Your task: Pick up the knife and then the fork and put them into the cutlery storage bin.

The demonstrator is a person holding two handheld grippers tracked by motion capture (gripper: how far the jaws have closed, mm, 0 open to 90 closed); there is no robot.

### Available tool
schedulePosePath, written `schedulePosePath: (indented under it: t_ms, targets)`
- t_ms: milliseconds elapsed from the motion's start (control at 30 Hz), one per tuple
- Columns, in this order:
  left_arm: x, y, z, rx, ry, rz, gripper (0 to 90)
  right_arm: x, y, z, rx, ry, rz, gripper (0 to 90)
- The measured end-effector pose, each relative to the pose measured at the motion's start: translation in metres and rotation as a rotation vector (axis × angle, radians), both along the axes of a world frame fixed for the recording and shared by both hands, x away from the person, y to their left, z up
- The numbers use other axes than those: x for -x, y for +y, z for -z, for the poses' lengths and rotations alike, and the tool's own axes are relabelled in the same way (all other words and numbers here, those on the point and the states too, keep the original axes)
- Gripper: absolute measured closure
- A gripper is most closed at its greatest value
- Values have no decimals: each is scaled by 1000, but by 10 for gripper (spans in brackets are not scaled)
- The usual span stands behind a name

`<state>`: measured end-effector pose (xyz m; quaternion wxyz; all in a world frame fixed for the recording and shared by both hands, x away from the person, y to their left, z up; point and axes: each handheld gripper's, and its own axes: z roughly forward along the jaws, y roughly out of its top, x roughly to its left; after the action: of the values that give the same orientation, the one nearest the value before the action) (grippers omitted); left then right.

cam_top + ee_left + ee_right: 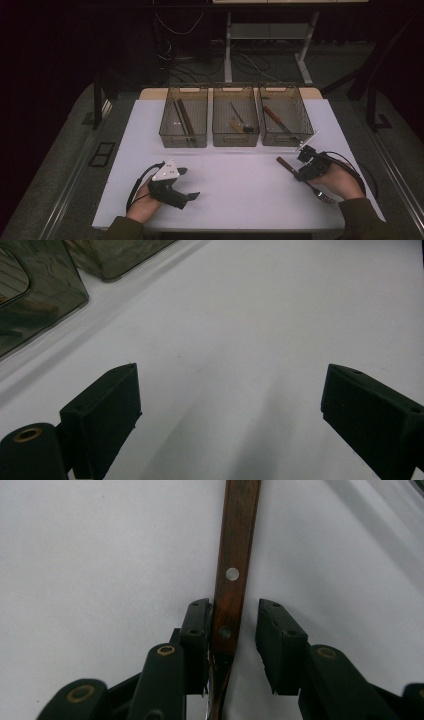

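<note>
between the right gripper [232, 630] jaws lies the fork [235, 580], not yet clamped; the left gripper [230, 415] rests released over bare table.

near the right gripper, one pad touches the wooden handle while the other stands just apart, so the narrow, riveted, smooth handle may roll or skid on the slick white table [235, 175] as the jaws pinch, likely tilting the steel tines behind the hand. farther ahead stand three smoky, clear plastic bins [235, 122] holding cutlery.

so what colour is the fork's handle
Dark reddish-brown wood with pale round rivets on the fork handle; it shows best in the right gripper view.
</note>
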<state>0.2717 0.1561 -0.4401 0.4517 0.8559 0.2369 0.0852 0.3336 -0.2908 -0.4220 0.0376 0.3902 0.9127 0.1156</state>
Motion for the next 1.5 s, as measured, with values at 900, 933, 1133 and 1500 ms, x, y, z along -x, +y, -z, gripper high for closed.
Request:
schedulePosePath:
  t_ms: [900,933,1133,1500]
  targets:
    - [1,0,0,-2,-4,4,86,1,-9,-7,-68,-20,20,771]
    - [1,0,-1,-2,-4,5,86,2,-11,-8,-83,-31,24,771]
    - [1,0,-1,-4,-8,8,86,6,-28,-16,-209,-95,60,771]
    - [1,0,-1,-4,-8,8,86,10,-48,-25,-351,-178,117,771]
